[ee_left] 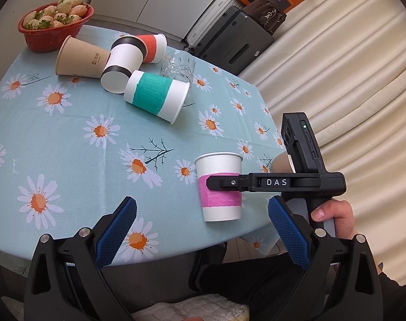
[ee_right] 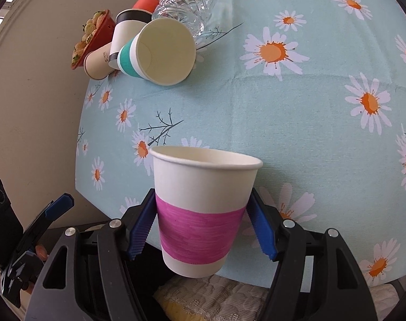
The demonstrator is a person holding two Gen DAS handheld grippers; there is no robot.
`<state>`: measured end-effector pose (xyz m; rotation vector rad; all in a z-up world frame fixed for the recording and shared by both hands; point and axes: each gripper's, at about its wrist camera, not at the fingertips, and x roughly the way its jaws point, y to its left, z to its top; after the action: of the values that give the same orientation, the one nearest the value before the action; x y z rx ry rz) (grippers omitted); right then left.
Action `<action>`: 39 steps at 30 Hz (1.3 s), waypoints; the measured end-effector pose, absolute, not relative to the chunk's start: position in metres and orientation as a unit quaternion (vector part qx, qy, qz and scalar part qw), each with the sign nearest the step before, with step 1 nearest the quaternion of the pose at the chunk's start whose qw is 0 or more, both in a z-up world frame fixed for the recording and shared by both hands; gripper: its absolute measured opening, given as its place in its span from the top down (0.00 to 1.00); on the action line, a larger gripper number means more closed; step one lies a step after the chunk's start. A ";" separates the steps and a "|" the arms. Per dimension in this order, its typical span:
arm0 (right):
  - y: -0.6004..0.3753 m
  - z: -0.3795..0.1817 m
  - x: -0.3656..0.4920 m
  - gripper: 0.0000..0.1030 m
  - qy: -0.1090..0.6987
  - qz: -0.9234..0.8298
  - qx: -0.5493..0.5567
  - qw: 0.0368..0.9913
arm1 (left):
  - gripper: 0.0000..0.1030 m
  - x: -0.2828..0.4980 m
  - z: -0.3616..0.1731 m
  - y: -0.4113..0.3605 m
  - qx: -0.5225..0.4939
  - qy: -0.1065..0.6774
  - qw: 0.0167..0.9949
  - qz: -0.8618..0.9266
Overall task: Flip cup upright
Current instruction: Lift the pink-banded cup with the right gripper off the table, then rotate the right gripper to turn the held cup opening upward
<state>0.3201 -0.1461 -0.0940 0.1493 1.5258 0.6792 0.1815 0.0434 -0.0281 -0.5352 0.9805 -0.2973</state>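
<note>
A white paper cup with a pink band stands upright, mouth up, near the table's front edge; it also shows in the left wrist view. My right gripper is shut on the pink cup, its blue pads pressed to both sides of the band. From the left wrist view the right gripper reaches the cup from the right. My left gripper is open and empty, just left of and in front of the cup.
Further back lie several cups on their sides: a teal-banded cup, a black-banded cup, a brown cup and a red-banded cup. A clear glass and a red bowl of strawberries sit behind them on the daisy tablecloth.
</note>
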 end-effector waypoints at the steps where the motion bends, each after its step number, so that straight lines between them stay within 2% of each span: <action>1: -0.146 -0.093 0.320 0.33 0.677 0.302 0.068 0.667 | 0.07 0.182 -0.028 0.043 -0.253 0.463 0.838 -0.141; 21: -0.161 -0.071 0.319 0.29 0.667 0.304 0.080 0.676 | 0.07 0.184 -0.027 0.031 -0.243 0.467 0.839 -0.140; 39: -0.243 -0.010 0.288 0.29 0.616 0.310 0.114 0.715 | 0.08 0.235 -0.070 0.008 -0.224 0.546 0.802 -0.092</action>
<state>0.2878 -0.2430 -0.0100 0.2534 1.3641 0.6875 0.2352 0.0079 -0.0699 -0.4799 1.1695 -0.1961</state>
